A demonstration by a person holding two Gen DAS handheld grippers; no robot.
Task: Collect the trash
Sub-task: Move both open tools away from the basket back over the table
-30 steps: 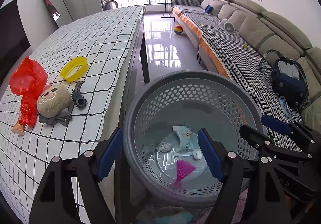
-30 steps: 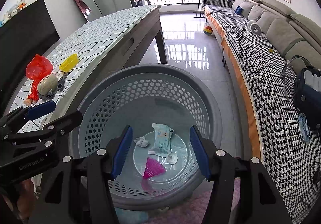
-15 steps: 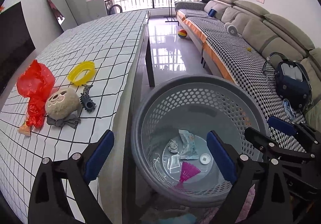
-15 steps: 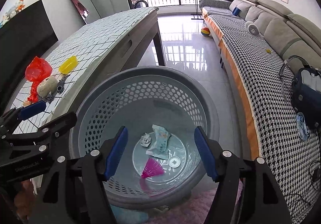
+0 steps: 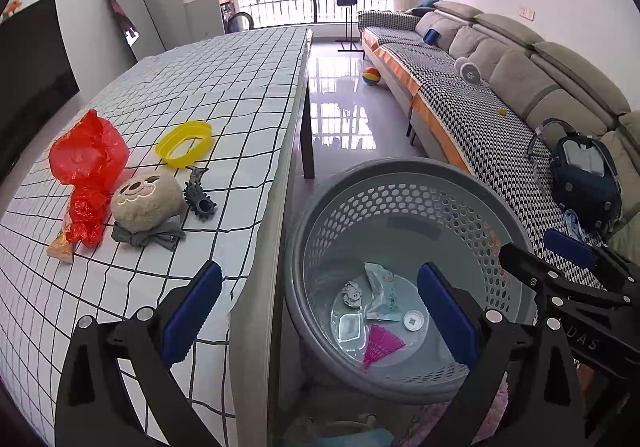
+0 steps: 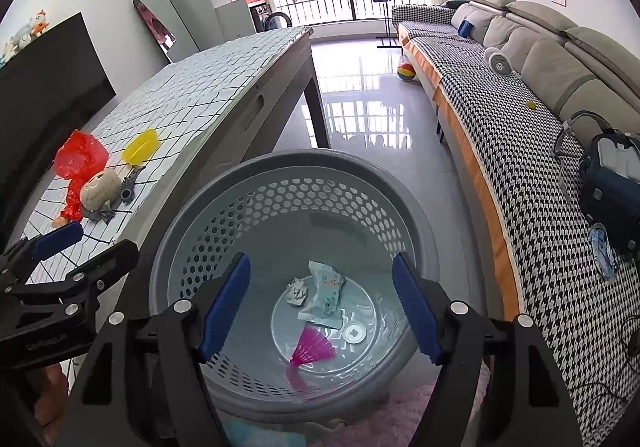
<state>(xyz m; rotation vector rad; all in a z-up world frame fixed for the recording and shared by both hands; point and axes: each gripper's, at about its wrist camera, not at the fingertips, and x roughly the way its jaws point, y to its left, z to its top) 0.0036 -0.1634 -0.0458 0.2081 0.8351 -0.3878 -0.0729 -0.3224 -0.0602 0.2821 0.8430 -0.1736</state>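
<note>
Both grippers — left (image 5: 320, 311) and right (image 6: 320, 305) — hang over the grey basket (image 6: 416, 215) beside the desk (image 5: 240, 95), fingers apart, opening and empty, while trash — crumpled paper (image 6: 296, 290), wrapper (image 6: 325, 295), pink fan (image 6: 314, 351) — lies inside.

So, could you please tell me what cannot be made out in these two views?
- Orange scrap, left wrist view: partly covered by the red bag.
- Round disc in the basket, right wrist view: print too small to read.
- Floor under the basket, both views: hidden by gripper fingers.
</note>
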